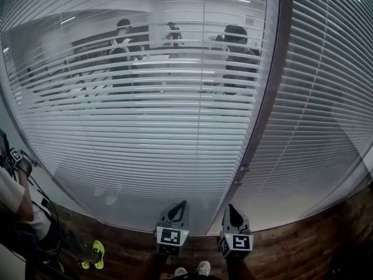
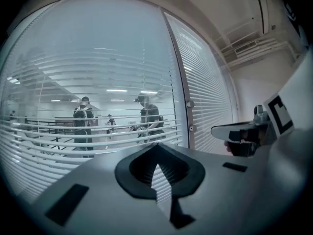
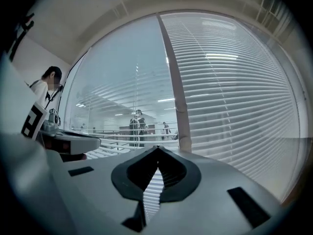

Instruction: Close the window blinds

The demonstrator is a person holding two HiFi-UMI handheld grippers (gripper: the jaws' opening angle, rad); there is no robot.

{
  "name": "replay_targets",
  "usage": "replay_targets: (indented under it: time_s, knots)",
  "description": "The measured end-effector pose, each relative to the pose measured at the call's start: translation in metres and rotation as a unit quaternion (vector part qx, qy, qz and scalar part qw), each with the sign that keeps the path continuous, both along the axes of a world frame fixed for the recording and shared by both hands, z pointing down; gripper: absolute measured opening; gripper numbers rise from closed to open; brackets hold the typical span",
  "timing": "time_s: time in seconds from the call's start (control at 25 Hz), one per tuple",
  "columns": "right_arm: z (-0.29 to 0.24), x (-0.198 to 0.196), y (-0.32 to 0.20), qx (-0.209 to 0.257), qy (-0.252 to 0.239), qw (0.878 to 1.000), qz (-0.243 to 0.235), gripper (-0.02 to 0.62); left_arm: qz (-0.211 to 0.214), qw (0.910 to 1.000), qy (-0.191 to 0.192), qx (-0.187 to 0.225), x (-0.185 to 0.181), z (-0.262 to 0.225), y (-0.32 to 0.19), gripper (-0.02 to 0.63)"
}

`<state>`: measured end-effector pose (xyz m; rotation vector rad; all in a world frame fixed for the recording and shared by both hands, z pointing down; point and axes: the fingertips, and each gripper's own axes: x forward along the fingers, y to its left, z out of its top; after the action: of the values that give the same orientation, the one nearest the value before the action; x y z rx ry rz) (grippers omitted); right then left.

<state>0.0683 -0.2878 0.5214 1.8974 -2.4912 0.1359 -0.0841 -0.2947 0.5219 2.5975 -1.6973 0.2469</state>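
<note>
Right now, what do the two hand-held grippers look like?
The left hand-held gripper and the right hand-held gripper look alike: pale grey bodies with black ridged pads that taper to a point. Each carries a cube with black-and-white square markers. The gripper views show flat black rectangular patches on the bodies.

No words, numbers, labels or brand names can be read in any view.

I see the slim white horizontal window blinds as smooth, faintly glossy slats. The dark brown plank floor looks like grained wood. My left gripper and right gripper have matt grey plastic shells and ribbed black pads.
</note>
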Motion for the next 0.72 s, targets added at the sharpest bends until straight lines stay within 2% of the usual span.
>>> replay_targets:
  time_s: [0.2, 0.52, 0.72]
  knots:
    - [-0.004, 0.016, -0.026, 0.019, 0.012, 1.0, -0.005, 0.0, -0.002, 0.9999, 0.006, 0.015, 0.022, 0.001, -0.024, 0.0]
    - [-0.018, 0.042, -0.053, 0.029, 0.008, 0.999, 0.013, 0.0, -0.007, 0.9997, 0.012, 0.021, 0.031, -0.008, -0.046, 0.0]
    - [-0.032, 0.049, -0.063, 0.053, 0.014, 0.998, 0.022, 0.0, -0.009, 0.9996, 0.019, 0.018, 0.032, -0.007, -0.05, 0.0]
